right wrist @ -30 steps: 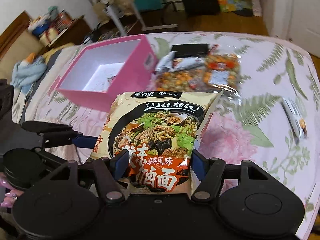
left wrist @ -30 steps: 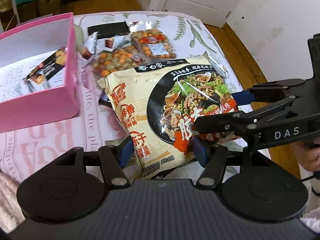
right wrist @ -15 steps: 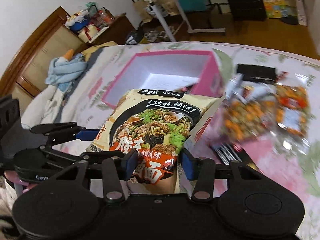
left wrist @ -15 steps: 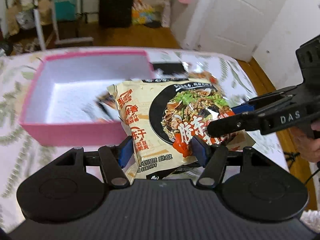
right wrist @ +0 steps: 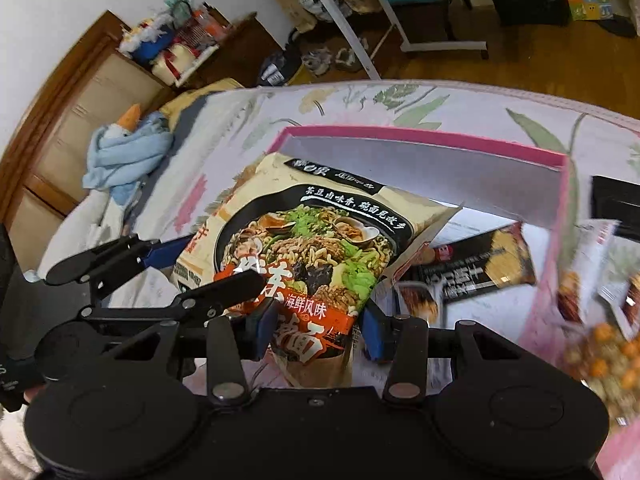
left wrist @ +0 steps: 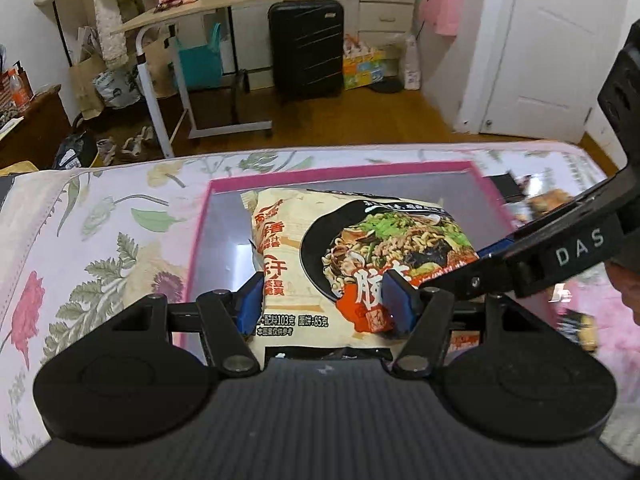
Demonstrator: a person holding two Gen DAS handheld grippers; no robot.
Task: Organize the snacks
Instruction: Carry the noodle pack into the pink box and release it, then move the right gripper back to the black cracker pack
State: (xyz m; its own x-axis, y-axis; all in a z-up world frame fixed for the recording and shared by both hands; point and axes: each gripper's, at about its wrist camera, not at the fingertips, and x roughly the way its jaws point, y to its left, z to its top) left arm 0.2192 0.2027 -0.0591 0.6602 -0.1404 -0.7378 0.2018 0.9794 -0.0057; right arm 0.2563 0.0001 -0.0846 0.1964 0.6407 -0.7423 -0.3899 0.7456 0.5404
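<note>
Both the left gripper [left wrist: 324,300] and right gripper [right wrist: 318,330] pinch the instant noodle packet [left wrist: 360,252] above the pink box [left wrist: 200,240] on the bed; next, lower and release it inside

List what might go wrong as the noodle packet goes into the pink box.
1. The noodle packet is gripped only at its near end by both hand-held grippers, so it may sag or slip.
2. A dark snack bar already lies in the pink box; the packet may land on it, tilted.
</note>
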